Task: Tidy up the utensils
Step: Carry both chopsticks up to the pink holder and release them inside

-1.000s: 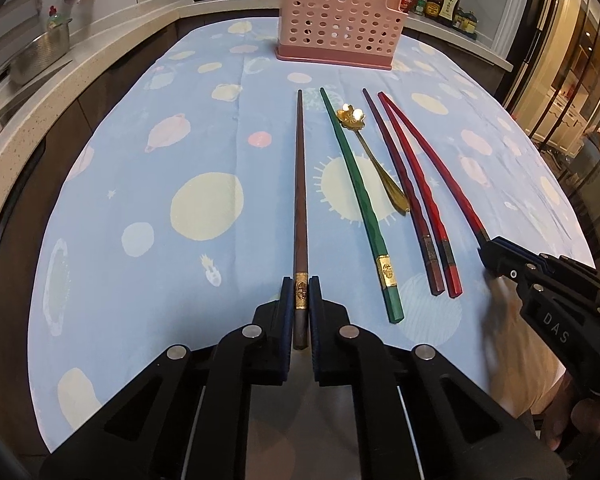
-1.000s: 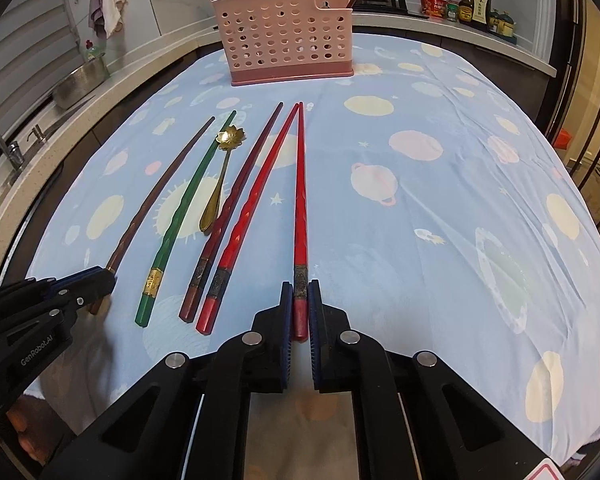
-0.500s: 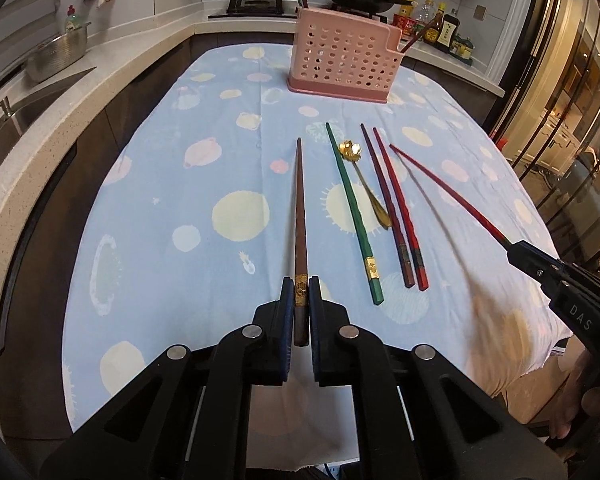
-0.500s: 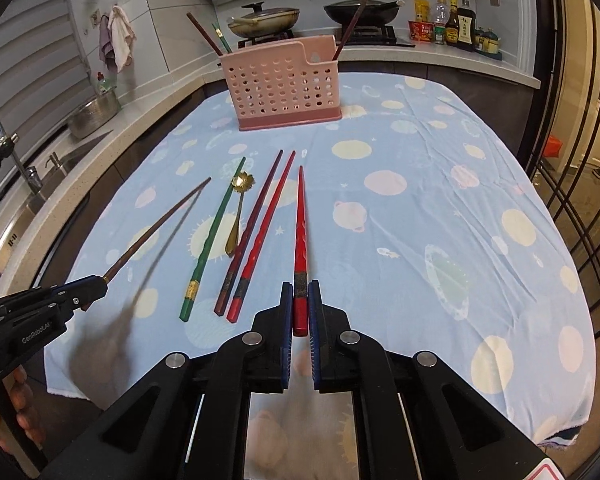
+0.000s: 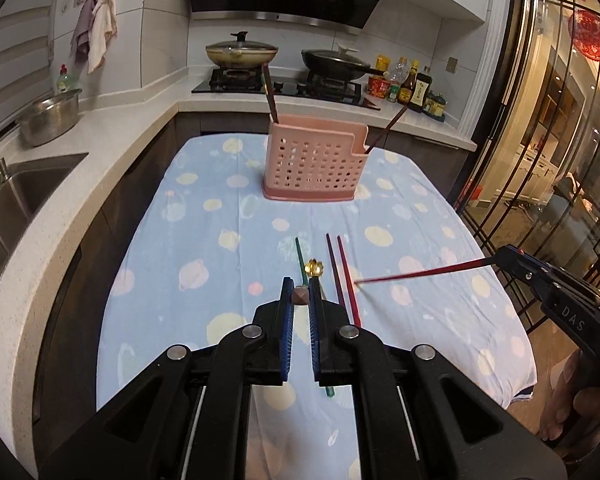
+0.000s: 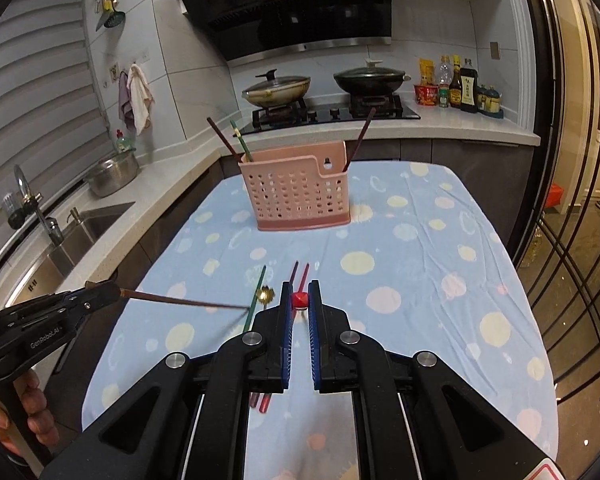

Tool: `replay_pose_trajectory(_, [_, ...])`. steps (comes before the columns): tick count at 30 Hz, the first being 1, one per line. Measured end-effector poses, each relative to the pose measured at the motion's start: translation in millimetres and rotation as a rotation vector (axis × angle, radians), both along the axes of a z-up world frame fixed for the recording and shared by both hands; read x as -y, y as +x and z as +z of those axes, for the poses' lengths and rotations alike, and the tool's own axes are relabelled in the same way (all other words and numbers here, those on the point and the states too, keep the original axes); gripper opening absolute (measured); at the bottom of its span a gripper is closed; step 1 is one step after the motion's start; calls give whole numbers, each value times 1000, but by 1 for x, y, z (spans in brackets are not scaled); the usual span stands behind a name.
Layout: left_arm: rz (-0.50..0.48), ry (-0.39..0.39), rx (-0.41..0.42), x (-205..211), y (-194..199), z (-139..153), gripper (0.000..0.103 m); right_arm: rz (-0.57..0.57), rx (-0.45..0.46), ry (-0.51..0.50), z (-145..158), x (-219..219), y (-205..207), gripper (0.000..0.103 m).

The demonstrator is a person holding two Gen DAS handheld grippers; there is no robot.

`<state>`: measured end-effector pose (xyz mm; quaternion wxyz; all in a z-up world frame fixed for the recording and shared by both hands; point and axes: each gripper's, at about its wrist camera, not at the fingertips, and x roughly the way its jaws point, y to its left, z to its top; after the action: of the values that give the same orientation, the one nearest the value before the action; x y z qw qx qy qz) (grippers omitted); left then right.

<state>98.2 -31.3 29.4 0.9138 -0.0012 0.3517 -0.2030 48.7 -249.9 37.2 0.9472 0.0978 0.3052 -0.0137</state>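
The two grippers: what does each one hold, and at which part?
Left gripper holds a brown chopstick at its thick end. Right gripper holds a red chopstick, also at its thick end. Both are off the table.

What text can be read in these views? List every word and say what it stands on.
"DAS" — on the side of the right gripper, seen from the left wrist.
"GenRobot.AI" — on the side of the left gripper, seen from the right wrist.
Labels on the sauce bottles by the stove: too small to read.
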Motion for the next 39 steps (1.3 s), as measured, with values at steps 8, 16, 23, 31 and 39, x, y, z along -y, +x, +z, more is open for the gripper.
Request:
replay_pose_trajectory(8, [2, 3, 135, 27, 55, 56, 7, -18, 98, -27, 46, 19, 56, 7])
replay_pose_trajectory(16, [23, -16, 272, 48, 112, 116, 7, -29, 222, -17, 96, 33, 118, 7])
replay_pose_trajectory(23, [57, -64, 397, 63, 161, 163, 7, -44, 361, 18, 138, 37, 174, 7])
replay_pose_trajectory(31, [87, -90, 407, 75, 224, 152, 7, -55, 417, 67, 125, 38, 240, 7])
replay_pose_trajectory(39, [80, -66, 314, 83, 258, 100, 7, -28, 258, 66, 72, 37, 292, 7])
